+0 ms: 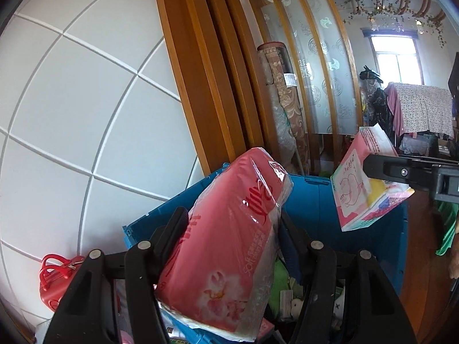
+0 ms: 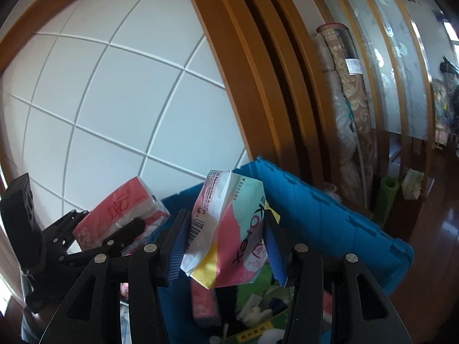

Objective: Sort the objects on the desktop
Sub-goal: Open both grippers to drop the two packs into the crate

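My left gripper (image 1: 232, 223) is shut on a pink pack of tissues (image 1: 226, 235) and holds it above the blue crate (image 1: 309, 200). The same pack shows in the right wrist view (image 2: 120, 209), at the left, in the left gripper (image 2: 114, 229). My right gripper (image 2: 226, 226) is shut on a pink, mint and yellow Kotex pack (image 2: 229, 229) above the blue crate (image 2: 330, 215). In the left wrist view that pack (image 1: 361, 186) hangs at the right from the right gripper's fingers (image 1: 384, 169). Several small items lie inside the crate.
A white tiled wall (image 1: 86, 100) is at the left, a wooden door frame (image 1: 200, 86) beside it. A rolled carpet (image 1: 287, 100) leans behind the crate. A red bag (image 1: 54, 281) sits at lower left. A green roll (image 2: 384, 200) stands on the wooden floor.
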The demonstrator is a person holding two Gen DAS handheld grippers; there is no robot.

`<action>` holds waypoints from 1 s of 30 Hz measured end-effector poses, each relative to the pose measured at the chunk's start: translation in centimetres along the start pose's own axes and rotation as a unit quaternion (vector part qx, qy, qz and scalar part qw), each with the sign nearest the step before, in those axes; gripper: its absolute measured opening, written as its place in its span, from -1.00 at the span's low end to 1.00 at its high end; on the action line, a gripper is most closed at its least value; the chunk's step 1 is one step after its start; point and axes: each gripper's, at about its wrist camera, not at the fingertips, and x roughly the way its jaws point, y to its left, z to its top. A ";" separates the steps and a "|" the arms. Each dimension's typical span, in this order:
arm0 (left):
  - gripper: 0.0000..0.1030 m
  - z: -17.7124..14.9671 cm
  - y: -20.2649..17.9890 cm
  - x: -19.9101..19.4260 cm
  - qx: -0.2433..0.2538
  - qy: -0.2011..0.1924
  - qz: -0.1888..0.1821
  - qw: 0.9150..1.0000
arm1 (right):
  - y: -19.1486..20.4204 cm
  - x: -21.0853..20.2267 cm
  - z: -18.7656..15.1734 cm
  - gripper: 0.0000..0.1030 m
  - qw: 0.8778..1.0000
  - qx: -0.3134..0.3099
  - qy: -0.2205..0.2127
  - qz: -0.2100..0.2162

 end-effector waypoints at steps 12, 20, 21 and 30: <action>0.91 1.7 -1.1 1.5 0.007 -0.013 0.070 0.997 | -1.6 2.4 1.2 0.51 1.000 -0.004 0.000 -0.031; 0.92 1.7 -1.6 0.2 0.011 -0.029 0.084 0.996 | -1.2 0.9 0.4 0.58 1.000 -0.006 -0.015 -0.019; 0.92 1.7 -1.7 0.2 0.010 -0.029 0.084 0.996 | -1.1 0.5 0.1 0.58 1.000 -0.005 -0.019 -0.018; 0.92 0.5 -1.4 -2.5 -0.007 -0.041 0.094 0.995 | -0.1 -2.6 -2.3 0.67 0.999 -0.009 -0.033 -0.008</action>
